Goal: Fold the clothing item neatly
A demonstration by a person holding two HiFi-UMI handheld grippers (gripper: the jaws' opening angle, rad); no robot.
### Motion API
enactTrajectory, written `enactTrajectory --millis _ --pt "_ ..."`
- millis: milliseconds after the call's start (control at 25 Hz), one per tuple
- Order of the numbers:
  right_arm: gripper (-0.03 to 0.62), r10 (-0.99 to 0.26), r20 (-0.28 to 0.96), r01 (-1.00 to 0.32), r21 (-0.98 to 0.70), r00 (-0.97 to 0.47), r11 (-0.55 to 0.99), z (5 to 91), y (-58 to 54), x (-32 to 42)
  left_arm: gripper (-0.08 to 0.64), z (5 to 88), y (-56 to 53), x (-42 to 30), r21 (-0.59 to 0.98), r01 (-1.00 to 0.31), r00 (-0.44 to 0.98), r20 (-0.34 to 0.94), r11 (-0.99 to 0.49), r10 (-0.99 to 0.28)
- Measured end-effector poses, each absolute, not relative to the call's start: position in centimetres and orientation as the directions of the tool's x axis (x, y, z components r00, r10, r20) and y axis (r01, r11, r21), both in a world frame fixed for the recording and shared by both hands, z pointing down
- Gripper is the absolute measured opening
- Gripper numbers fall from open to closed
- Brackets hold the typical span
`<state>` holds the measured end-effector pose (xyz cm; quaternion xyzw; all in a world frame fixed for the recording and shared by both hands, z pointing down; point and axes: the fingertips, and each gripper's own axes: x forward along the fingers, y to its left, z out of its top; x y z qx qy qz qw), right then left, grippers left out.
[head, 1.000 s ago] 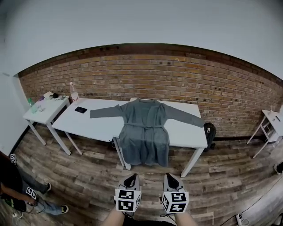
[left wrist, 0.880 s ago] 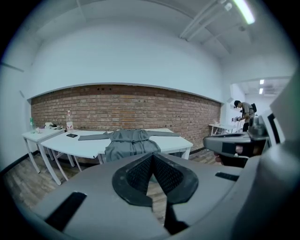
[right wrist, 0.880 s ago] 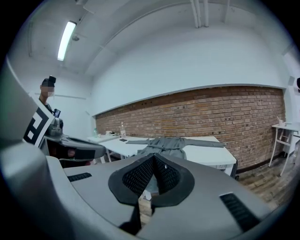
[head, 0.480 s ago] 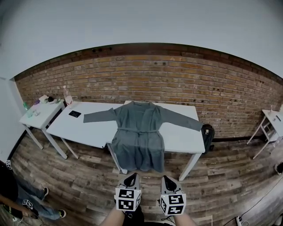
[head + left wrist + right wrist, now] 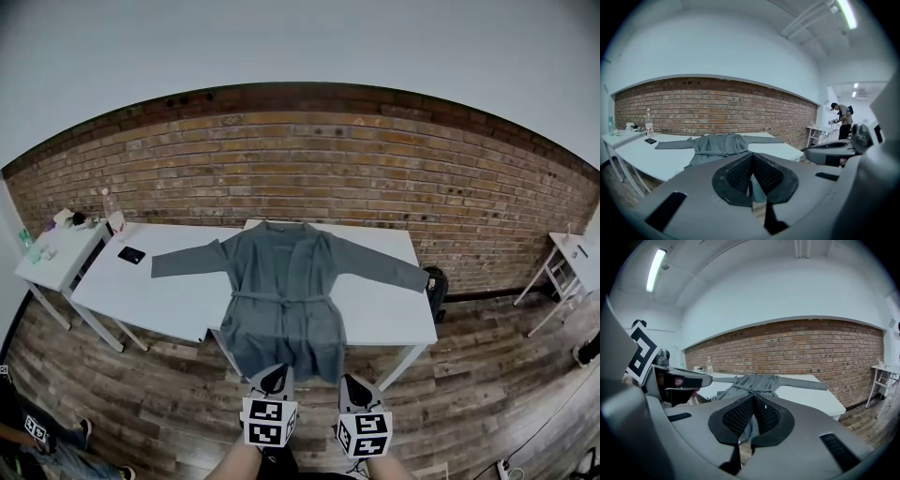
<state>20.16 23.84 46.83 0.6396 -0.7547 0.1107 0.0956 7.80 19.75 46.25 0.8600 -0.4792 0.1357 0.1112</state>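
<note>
A grey robe-like garment (image 5: 281, 291) lies spread on a white table (image 5: 384, 305), sleeves stretched left and right, its hem hanging over the front edge. A belt crosses its waist. It also shows in the left gripper view as the garment (image 5: 715, 144) and in the right gripper view as the garment (image 5: 754, 381). My left gripper (image 5: 275, 379) and right gripper (image 5: 354, 383) are side by side at the bottom of the head view, just short of the hanging hem. Both are shut with nothing between the jaws.
A second white table (image 5: 141, 295) adjoins on the left with a dark phone (image 5: 131, 255). A small side table (image 5: 52, 258) holds bottles (image 5: 113, 212). A brick wall (image 5: 375, 178) runs behind. A dark bag (image 5: 436, 283) sits by the table leg. A person (image 5: 841, 119) stands far right.
The table and garment have come nearer and shifted left in the head view. Both grippers stay side by side, shut.
</note>
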Motion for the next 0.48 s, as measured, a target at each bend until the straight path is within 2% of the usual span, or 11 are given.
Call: enactTrajectory --millis 480 --pt "-0.008 -0.953 0.262 -0.988 -0.070 -0.150 0.137 45.6 7.3 15.4 -0.009 46.4 2.3 1.8 0.104 -0.859 0.502 0.366 -0.501 -0.784"
